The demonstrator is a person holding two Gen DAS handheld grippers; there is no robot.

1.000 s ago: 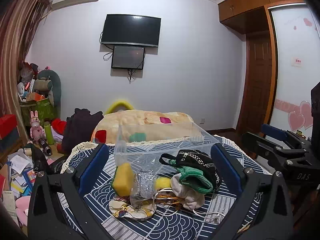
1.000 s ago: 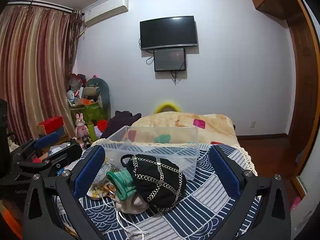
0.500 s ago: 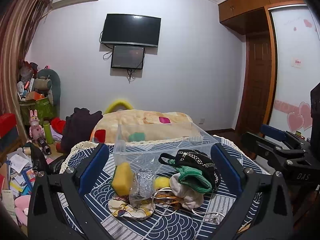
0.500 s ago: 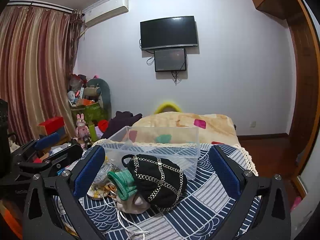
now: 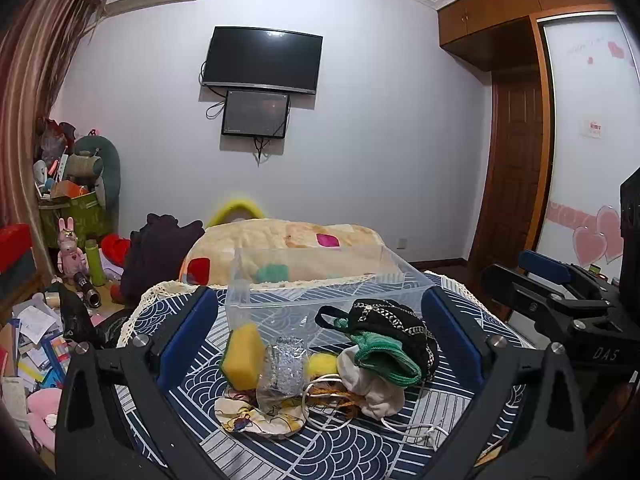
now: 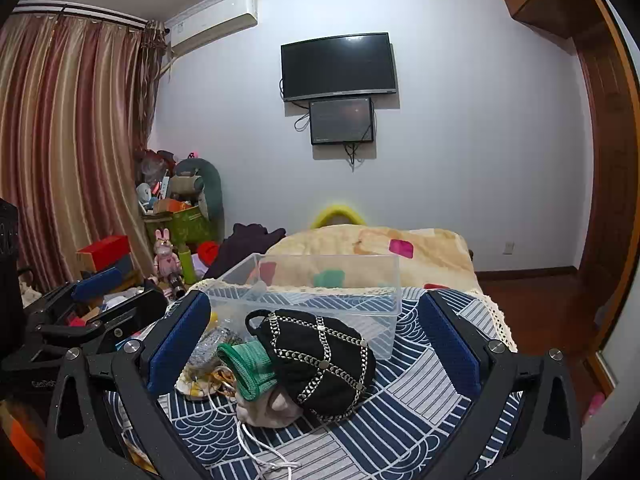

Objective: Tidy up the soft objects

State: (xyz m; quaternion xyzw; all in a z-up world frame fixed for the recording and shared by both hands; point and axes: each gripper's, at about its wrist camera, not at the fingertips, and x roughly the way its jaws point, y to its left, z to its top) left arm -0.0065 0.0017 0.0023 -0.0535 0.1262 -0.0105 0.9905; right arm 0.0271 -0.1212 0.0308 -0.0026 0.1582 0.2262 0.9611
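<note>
A pile of soft things lies on a blue patterned tablecloth (image 5: 320,448): a yellow sponge (image 5: 243,356), a silvery scrubber (image 5: 285,366), a green knit piece (image 5: 382,356), a black hat with chains (image 6: 320,354), a white cloth (image 5: 374,390), a floral cloth (image 5: 260,418) and a white cord (image 6: 256,446). Behind them stands an empty clear plastic box (image 5: 316,292). My left gripper (image 5: 318,332) is open, jaws wide around the pile, above the table. My right gripper (image 6: 314,340) is open, framing the black hat, which also shows in the left wrist view (image 5: 394,320).
A bed with a beige quilt (image 5: 288,244) lies behind the table. Clutter, toys and papers (image 5: 36,328) cover the floor at left. A wooden door (image 5: 516,168) is at right. A TV (image 5: 262,60) hangs on the far wall.
Both views are nearly still; the left gripper has drifted very slightly, and nothing was grasped or moved.
</note>
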